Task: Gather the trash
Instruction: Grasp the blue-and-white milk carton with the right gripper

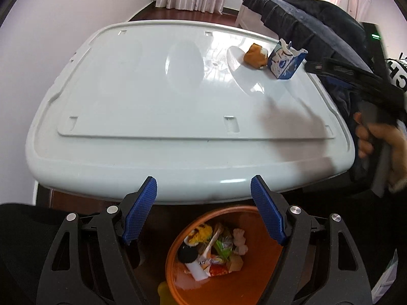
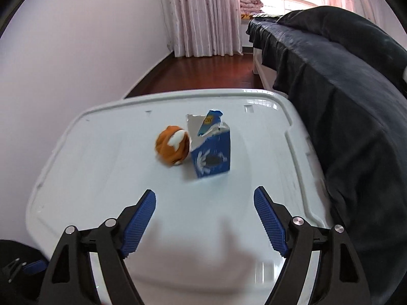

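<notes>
I see a torn blue and white carton (image 2: 212,147) standing on the far right part of the white desk (image 1: 127,96). A small brown and white ball-shaped thing (image 2: 173,148) sits just to its left, touching it or nearly so. My right gripper (image 2: 204,204) hangs over the desk near the carton, jaws spread wide with nothing in them. My left gripper (image 1: 203,194) is at the near edge of the desk, jaws wide apart and empty too. Under it sits an orange bin (image 1: 178,274) with wrappers and scraps inside. A bed with a dark blanket (image 2: 343,101) runs along the right side. Pink curtains (image 2: 203,12) hang at the far end.
</notes>
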The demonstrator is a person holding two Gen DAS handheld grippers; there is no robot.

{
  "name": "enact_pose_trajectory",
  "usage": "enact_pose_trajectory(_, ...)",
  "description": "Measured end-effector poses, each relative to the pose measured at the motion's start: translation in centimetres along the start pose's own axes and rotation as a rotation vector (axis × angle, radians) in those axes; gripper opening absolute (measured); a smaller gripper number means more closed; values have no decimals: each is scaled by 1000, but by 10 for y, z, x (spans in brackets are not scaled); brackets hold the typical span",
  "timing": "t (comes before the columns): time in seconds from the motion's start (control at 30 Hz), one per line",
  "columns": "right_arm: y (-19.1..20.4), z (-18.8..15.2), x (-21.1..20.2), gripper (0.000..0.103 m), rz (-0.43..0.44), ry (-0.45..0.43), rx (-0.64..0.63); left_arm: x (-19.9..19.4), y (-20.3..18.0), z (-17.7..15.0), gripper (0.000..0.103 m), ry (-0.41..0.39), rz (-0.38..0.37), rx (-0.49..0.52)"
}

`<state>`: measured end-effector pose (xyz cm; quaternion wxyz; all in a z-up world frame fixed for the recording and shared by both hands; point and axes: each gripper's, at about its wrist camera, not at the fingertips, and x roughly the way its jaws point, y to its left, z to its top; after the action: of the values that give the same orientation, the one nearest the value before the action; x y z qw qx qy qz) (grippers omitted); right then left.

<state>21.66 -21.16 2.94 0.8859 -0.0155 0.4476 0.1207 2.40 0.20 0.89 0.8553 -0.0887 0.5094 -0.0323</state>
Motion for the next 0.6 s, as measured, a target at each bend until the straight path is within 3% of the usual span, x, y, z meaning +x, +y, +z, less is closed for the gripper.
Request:
enact_pose_trajectory(0.17,0,10,37,78,-34,16,-59,10,-3,-3,75,-19,10,40)
enact_pose_trajectory(0.43,-14,23,73,78,-17,28,-7,20,-12,-7,75,-11,-10,89)
enact_pose_trajectory(0.5,-12,25,81,73,1,47,0,21,-15,-7,75,-11,-7,105)
enact_pose_trajectory(0.6,-5,25,90,52,1,73,-21,23,-17,-8,75,-10,-13,107)
